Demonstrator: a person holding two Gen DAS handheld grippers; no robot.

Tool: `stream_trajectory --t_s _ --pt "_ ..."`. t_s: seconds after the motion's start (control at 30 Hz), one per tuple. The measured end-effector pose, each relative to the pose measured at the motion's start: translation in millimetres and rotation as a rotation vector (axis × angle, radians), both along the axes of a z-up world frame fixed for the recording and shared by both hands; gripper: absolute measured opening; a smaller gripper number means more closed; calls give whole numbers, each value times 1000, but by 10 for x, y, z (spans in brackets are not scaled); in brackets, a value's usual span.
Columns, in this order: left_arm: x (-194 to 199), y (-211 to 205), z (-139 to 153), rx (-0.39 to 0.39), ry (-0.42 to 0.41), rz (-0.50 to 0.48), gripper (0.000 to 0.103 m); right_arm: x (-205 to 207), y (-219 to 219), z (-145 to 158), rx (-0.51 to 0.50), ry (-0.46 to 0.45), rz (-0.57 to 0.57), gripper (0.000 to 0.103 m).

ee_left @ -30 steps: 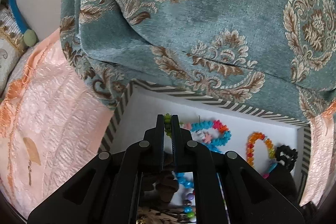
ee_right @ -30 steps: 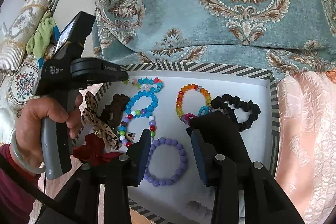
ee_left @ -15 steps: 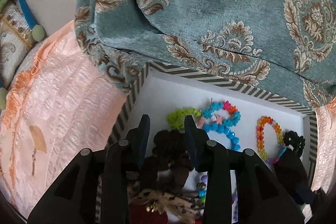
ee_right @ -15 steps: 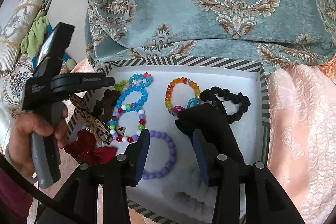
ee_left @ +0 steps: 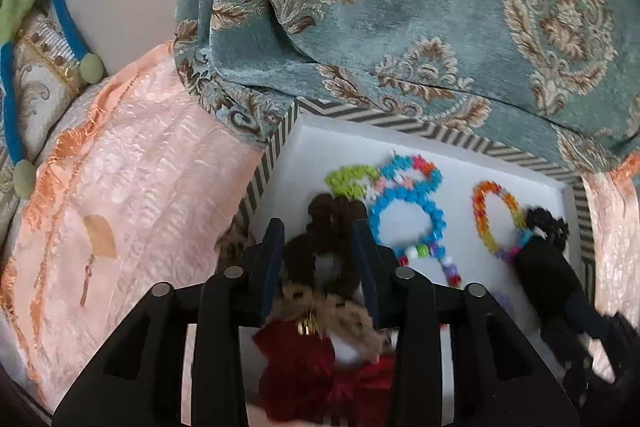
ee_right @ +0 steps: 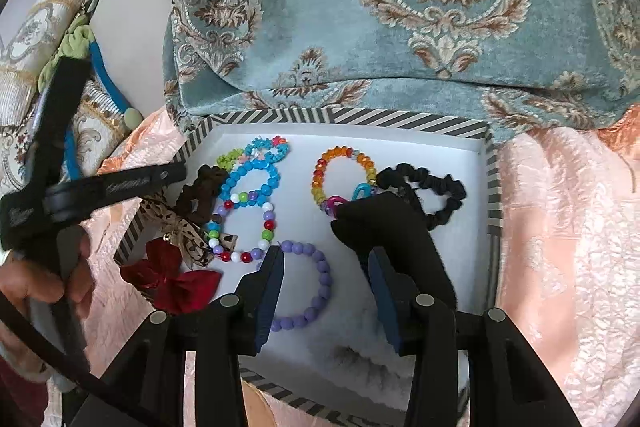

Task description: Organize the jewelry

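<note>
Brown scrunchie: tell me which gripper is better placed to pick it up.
Left. The left gripper is open with the brown scrunchie right between its fingers. The right gripper is open over the purple bracelet, farther from it in the tray.

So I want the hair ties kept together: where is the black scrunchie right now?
In the right wrist view the black scrunchie lies at the right side of the striped box, beside the orange bead bracelet.
</note>
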State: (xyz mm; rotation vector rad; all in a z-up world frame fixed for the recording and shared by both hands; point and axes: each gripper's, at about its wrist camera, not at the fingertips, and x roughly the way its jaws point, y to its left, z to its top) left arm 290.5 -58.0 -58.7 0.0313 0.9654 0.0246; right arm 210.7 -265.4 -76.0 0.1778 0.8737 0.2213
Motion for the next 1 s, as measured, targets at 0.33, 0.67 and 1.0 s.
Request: stream_trajectory --t_s 0.33,0.67,1.0 --pt "-721 -28 92 7 -38 -37 46 -366 119 107 -35 -2 -60 54" --pt "-1292 24 320 -11 -120 -42 46 -686 161 426 -35 -42 -117 59" --pt "-1629 103 602 -22 -186 -35 46 -984 345 722 -78 -109 -117 62"
